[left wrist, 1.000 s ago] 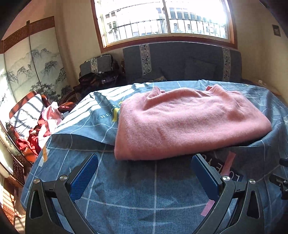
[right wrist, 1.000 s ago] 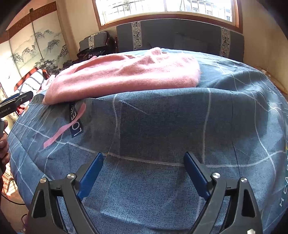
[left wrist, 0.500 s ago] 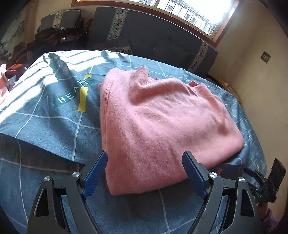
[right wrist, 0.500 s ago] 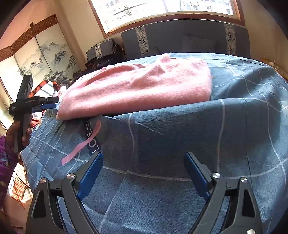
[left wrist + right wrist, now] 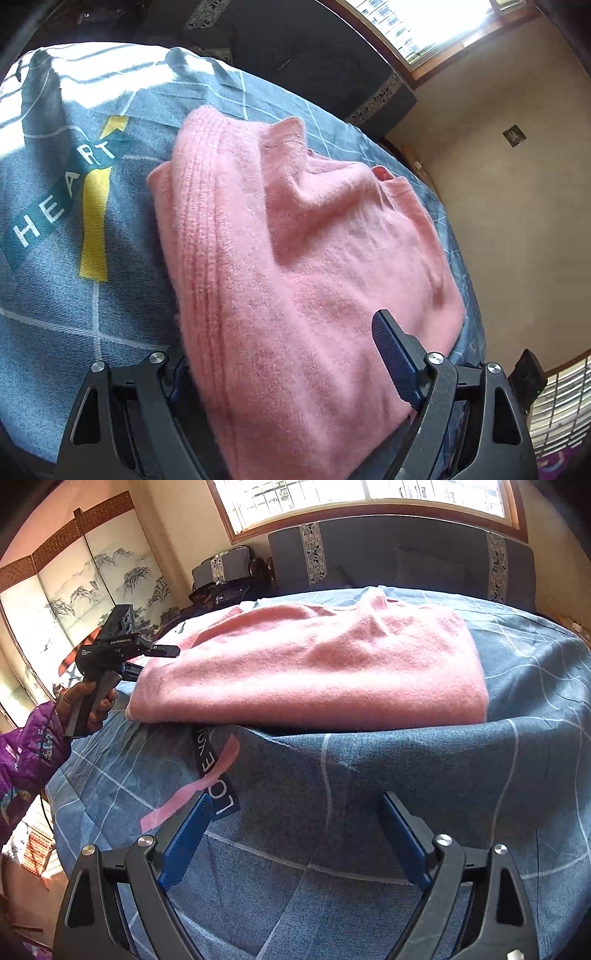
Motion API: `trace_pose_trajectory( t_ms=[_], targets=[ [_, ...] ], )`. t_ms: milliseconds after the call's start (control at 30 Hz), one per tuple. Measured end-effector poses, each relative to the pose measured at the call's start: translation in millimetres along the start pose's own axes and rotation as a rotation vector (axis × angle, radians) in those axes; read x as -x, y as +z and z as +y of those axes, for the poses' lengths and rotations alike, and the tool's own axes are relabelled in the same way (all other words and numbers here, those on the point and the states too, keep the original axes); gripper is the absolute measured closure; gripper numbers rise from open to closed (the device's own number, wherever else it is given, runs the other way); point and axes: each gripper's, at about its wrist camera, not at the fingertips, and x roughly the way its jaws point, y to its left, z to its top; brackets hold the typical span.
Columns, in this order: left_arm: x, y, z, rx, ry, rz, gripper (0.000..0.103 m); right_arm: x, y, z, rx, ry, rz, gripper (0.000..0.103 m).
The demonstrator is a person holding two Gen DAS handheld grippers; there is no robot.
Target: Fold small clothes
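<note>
Sweater point(image 5: 295, 258): pink knit, folded flat on the blue bedspread point(image 5: 369, 812).
Left gripper point(image 5: 288, 369): spread, straddling the sweater's near corner.
Right gripper point(image 5: 291, 834): spread, empty, well short of the sweater.
Advice: pinch all layers before lifting.

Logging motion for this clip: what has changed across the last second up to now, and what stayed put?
The left gripper swung in from the bed's near edge and now straddles the near-left corner of the pink sweater, jaws open, nothing gripped yet. The right gripper drew back slightly and rose, jaws open over the blue bedspread. The sweater lies folded in the same place; the bedspread is unmoved.
</note>
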Motion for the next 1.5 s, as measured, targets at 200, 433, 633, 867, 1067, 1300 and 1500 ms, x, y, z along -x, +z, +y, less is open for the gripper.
trace_pose_trajectory(
  t_ms=[200, 433, 633, 867, 1067, 1300, 1500],
  targets=[
    [-6, 8, -6, -0.025, 0.029, -0.037, 0.024, -5, 33, 17, 0.003, 0.076, -0.023, 0.014],
    [-9, 8, -8, -0.021, 0.048, -0.093, 0.024, -16, 100, 25, 0.04, 0.111, -0.1, 0.012],
    [-12, 11, -5, 0.04, 0.069, -0.055, 0.05, -64, 154, 11, 0.006, 0.119, -0.077, 0.028],
    [1, 13, -15, 0.102, 0.042, -0.076, 0.071, -138, 179, 16, -0.009, 0.109, 0.053, 0.074],
    [20, 25, -65, 0.088, -0.015, -0.092, 0.075, -176, 181, -2, -0.094, 0.139, 0.114, 0.075],
    [-3, 52, -165, 0.033, -0.079, -0.062, 0.075, -188, 182, -26, -0.222, 0.26, 0.114, 0.078],
    [-59, 69, -255, -0.076, -0.135, -0.04, 0.075, -146, 171, -63, -0.34, 0.346, 0.043, 0.075]
  ],
)
